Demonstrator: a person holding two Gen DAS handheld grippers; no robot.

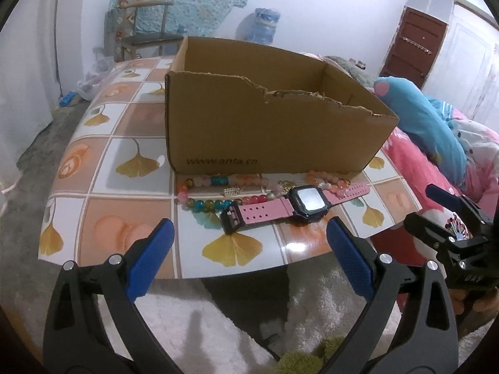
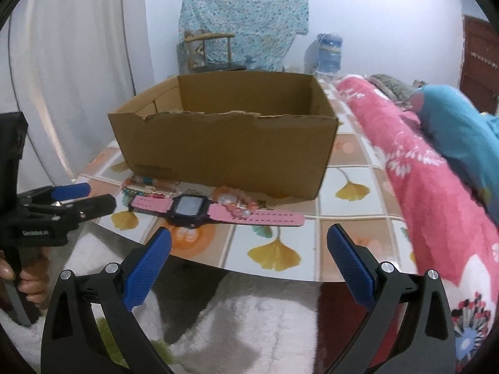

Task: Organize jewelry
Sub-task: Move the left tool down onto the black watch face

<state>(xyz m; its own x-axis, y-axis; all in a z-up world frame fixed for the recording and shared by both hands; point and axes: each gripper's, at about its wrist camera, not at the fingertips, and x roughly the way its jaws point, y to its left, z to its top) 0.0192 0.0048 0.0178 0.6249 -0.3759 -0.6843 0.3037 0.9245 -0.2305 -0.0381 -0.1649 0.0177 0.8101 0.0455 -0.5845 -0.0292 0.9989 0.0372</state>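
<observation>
A pink-strapped wristwatch with a dark square case (image 1: pixel 304 204) lies flat near the front edge of the desk with the glossy ginkgo-leaf tile cover (image 1: pixel 131 168), just in front of the open brown cardboard box with a torn rim (image 1: pixel 268 131). It looks light; the perforated rubber strap is probably soft and floppy, so the stiff case seems the surest place to grip, though its glass face may be slick. Behind it, touching the strap, lie strings of glassy multicoloured round beads (image 1: pixel 218 201) and pale peach beads (image 1: pixel 327 180); these would likely sag and roll, so pinching across a strand suits them. I count one watch and one box; the bead strands overlap, perhaps two or three. The left tool (image 1: pixel 249 243) and the right tool (image 2: pixel 249 249) are both spread wide and empty, short of the desk edge.
</observation>
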